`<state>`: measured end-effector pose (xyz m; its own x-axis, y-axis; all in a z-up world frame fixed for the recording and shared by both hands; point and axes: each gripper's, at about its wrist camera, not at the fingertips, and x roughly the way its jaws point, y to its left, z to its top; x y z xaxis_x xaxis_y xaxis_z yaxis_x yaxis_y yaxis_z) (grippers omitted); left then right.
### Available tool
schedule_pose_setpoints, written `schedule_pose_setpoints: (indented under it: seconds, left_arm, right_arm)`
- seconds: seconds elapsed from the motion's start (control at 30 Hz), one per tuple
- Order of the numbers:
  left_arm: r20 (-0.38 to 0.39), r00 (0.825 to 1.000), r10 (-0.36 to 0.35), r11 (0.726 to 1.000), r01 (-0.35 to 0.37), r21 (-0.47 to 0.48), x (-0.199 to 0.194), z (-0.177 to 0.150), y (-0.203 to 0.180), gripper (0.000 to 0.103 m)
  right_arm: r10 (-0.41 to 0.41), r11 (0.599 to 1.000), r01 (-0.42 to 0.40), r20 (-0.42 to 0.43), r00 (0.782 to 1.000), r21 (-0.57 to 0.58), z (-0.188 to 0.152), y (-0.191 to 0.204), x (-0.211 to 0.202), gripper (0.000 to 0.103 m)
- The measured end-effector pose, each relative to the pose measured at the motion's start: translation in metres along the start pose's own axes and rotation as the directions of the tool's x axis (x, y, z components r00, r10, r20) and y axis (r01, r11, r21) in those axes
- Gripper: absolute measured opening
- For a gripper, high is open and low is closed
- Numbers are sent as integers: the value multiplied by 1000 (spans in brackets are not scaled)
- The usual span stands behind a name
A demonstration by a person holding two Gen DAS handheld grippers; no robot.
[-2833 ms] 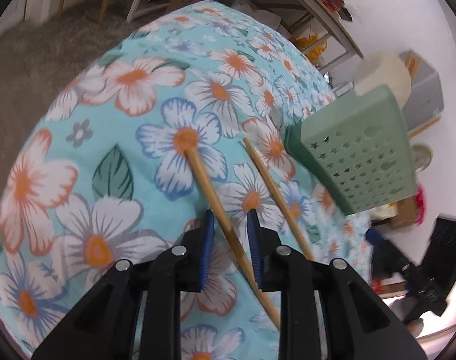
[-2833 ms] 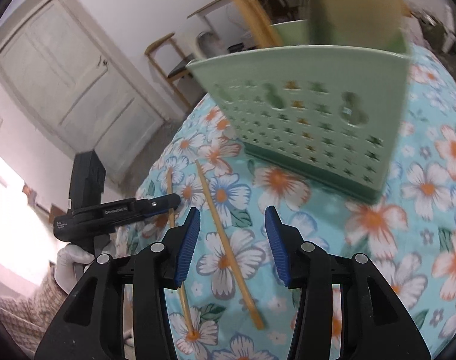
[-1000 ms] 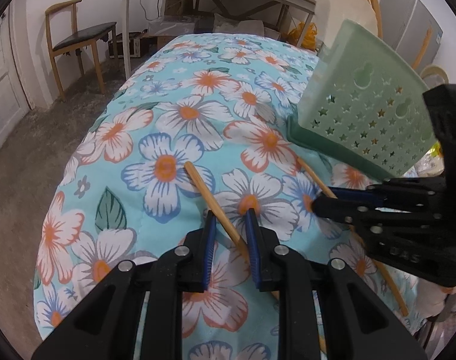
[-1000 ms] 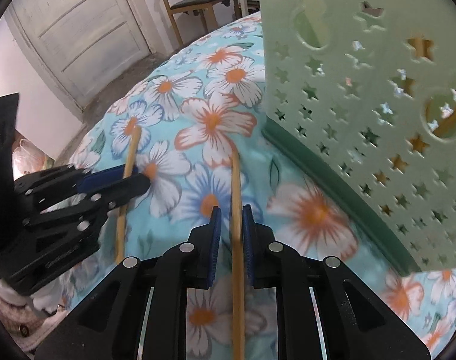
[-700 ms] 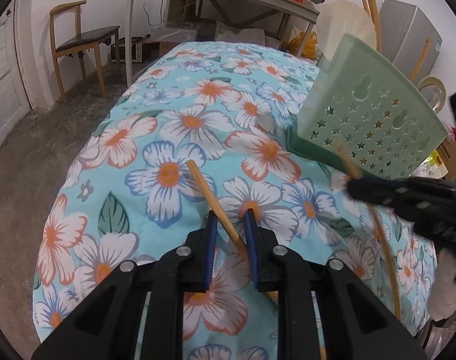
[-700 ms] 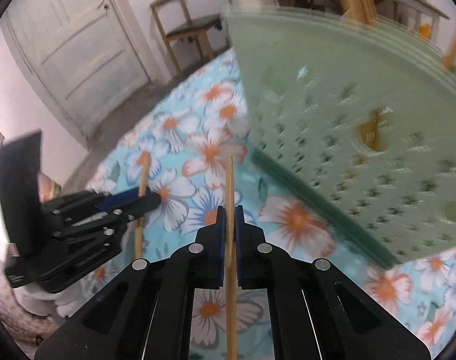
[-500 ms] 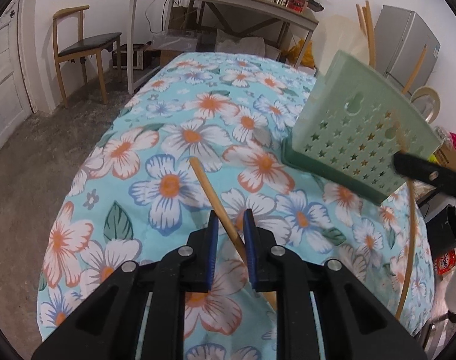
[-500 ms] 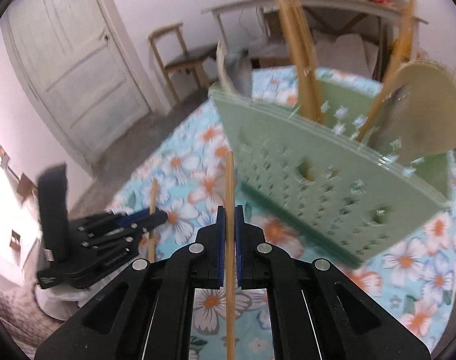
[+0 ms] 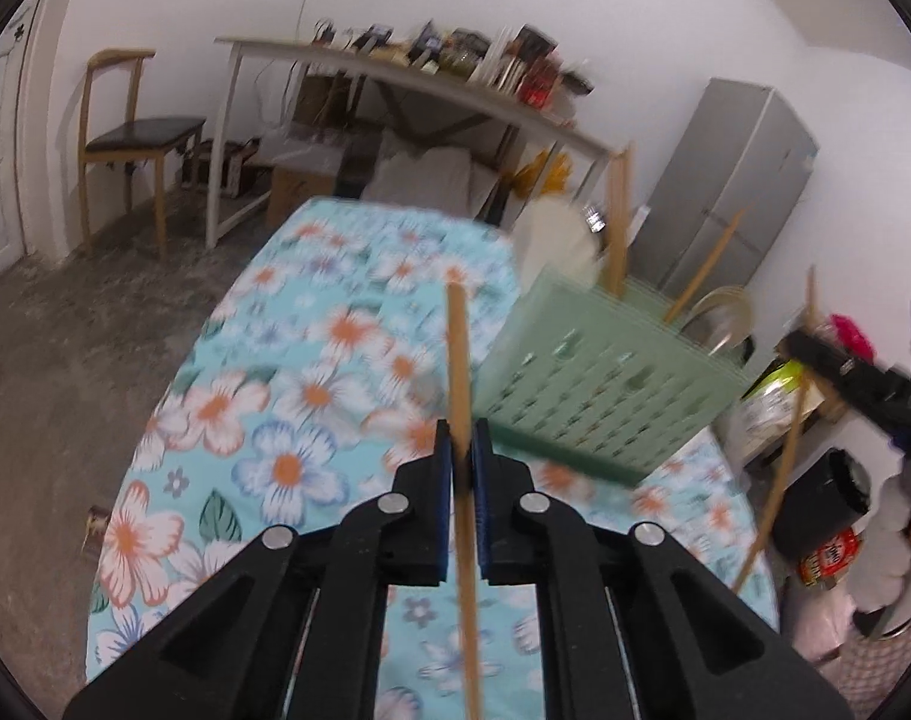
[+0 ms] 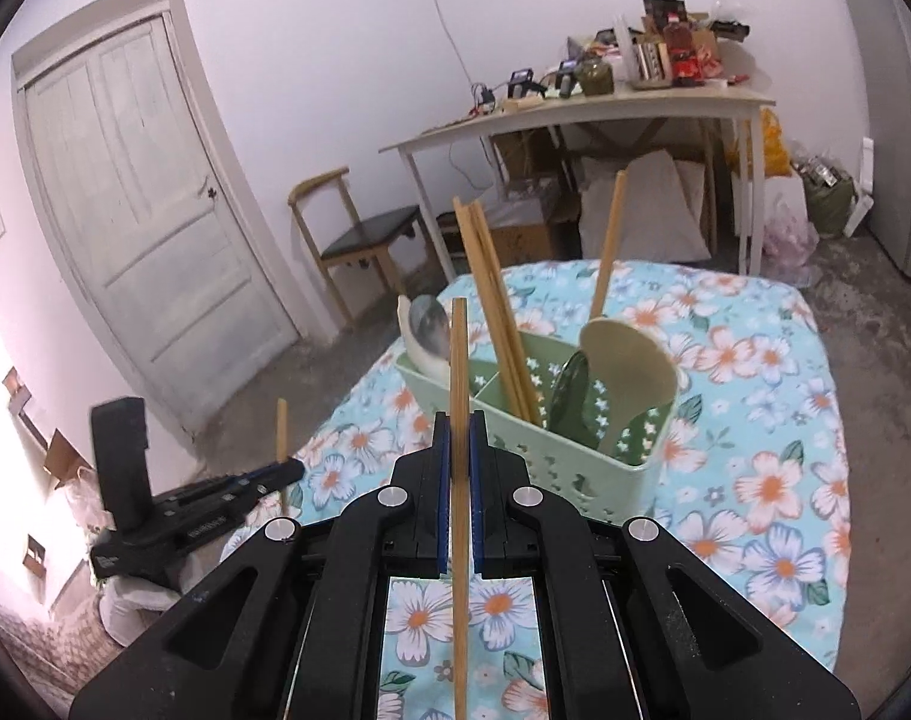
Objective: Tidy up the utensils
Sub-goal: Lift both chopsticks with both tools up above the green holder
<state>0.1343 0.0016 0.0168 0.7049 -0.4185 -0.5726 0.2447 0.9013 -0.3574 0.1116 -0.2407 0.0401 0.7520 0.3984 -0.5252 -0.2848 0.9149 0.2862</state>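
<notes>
Aloft above the floral worktop (image 10: 773, 420), each claw — left (image 9: 462, 459) and right (image 10: 459, 450) — clamped one stiff, light wooden chopstick (image 9: 460, 372) (image 10: 459, 360) mid-shaft, a slim rod liable to pivot, near the green utensil caddy (image 10: 575, 462).

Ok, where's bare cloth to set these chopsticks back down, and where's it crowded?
Bare cloth lies right of the caddy out to the table's edge, and on the far strip behind it. Crowded: the caddy, packed with chopsticks and spoons.
</notes>
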Motion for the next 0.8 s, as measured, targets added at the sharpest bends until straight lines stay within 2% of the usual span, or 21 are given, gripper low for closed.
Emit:
schedule_pose_setpoints:
  seconds: [0.13, 0.23, 0.3, 0.4, 0.5, 0.6, 0.7, 0.8]
  left_arm:
    - [60, 996, -69, 998, 68, 16, -18, 19, -14, 5]
    - [135, 982, -132, 991, 127, 48, -35, 38, -29, 5]
    - [202, 964, -172, 984, 159, 79, -47, 52, -40, 5]
    - [310, 925, -221, 973, 186, 138, -61, 76, -60, 5]
    - [419, 874, -247, 964, 176, 202, -68, 102, -81, 5]
    - [480, 833, -275, 956, 184, 228, -62, 123, -97, 5]
    - [521, 805, -283, 952, 168, 257, -47, 138, -113, 6]
    - [523, 804, -284, 950, 162, 268, -23, 145, -125, 6]
  right_arm:
    - [2, 1000, -2, 17, 1000, 7, 3, -8, -12, 4]
    - [6, 1000, -6, 22, 1000, 19, 2, -6, -7, 4]
    - [9, 1000, -10, 25, 1000, 25, 3, -7, -5, 4]
    - [15, 999, -16, 28, 999, 33, 1, -8, -6, 4]
    - [21, 999, -22, 36, 999, 38, -3, -8, -10, 4]
    - [25, 999, -28, 46, 999, 44, -3, -11, -14, 4]
    - [28, 998, -31, 54, 998, 48, -3, -14, -17, 4]
    - [32, 998, -36, 58, 998, 59, -2, -20, -19, 4]
